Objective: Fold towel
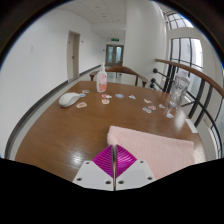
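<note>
A pale pink towel point(155, 143) lies flat on the round wooden table point(70, 130), just ahead of my fingers and to their right. My gripper point(113, 153) sits low at the near edge of the towel. Its two magenta pads point(104, 163) are pressed together with no gap. I cannot see any cloth pinched between them. The towel's near left corner is right by the fingertips.
A clear plastic bottle point(102, 80) stands at the far side of the table, with a white object point(70, 99) to its left and small scattered items point(150, 105) around. A glass point(179, 95) stands far right. Railings and windows lie beyond.
</note>
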The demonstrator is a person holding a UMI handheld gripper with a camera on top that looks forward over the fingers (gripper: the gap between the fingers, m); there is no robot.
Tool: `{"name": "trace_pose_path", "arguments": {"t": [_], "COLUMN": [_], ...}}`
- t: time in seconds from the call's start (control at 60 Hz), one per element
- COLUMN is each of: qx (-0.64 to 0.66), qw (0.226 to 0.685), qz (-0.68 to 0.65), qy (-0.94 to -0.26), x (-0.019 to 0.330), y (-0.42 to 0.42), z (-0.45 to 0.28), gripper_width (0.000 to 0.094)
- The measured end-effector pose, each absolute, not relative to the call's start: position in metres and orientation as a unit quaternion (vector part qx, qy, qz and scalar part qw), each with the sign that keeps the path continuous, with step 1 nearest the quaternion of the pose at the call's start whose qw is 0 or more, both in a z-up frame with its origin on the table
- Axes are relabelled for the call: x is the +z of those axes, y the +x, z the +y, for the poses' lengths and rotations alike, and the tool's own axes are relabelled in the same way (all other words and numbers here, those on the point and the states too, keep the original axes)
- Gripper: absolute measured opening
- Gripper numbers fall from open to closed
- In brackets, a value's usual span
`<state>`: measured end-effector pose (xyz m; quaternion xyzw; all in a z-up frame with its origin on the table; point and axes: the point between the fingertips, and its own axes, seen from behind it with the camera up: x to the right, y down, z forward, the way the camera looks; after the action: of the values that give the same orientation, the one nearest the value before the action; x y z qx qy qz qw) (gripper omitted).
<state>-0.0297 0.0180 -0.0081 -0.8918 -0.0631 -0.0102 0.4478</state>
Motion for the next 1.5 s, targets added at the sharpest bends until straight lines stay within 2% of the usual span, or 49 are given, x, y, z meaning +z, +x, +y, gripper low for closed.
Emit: {"name": "trace_pose_path", "arguments": {"t": [0.083,0.183,0.283,0.35,0.433,0.567,0.6,0.633,0.75,0.783,0.8,0.817,0.983,1.233,1.5], "qx": [0.008,0.033,0.024,0.010,-0.017,-0.040,-0.034,-0.027,-0.030,-0.034,-0.034,-0.035,-0.040,-0.045,-0.038], "qw": [0.451,0.478,0.510,0.515,0.505,0.450,0.438,0.427,0.424,0.432,0.437,0.438,0.473,0.536,0.557], "qz": [-0.058,-0.038,0.000,0.027,0.057,0.091,0.098,0.105,0.121,0.123,0.124,0.124,0.096,0.029,-0.005], "qy": [-0.891,-0.877,-0.860,-0.857,-0.861,-0.888,-0.893,-0.898,-0.897,-0.893,-0.891,-0.890,-0.875,-0.843,-0.830], "x": [-0.004,0.032,0.072,0.086,0.078,0.026,0.016,0.007,0.002,0.008,0.011,0.014,0.049,0.109,0.124], "y": [-0.032,-0.019,0.034,0.080,0.137,0.198,0.204,0.208,0.222,0.225,0.226,0.225,0.209,0.142,0.099], "z": [0.017,0.016,0.016,0.009,-0.002,-0.018,-0.021,-0.025,-0.033,-0.035,-0.036,-0.034,-0.053,-0.111,-0.164], "gripper_width": [0.0004,0.0003,0.0008,0.0016,0.0023,0.0025,0.0049,0.0177,0.0901,0.0889,0.0820,0.0818,0.0835,0.0842,0.0843]}}
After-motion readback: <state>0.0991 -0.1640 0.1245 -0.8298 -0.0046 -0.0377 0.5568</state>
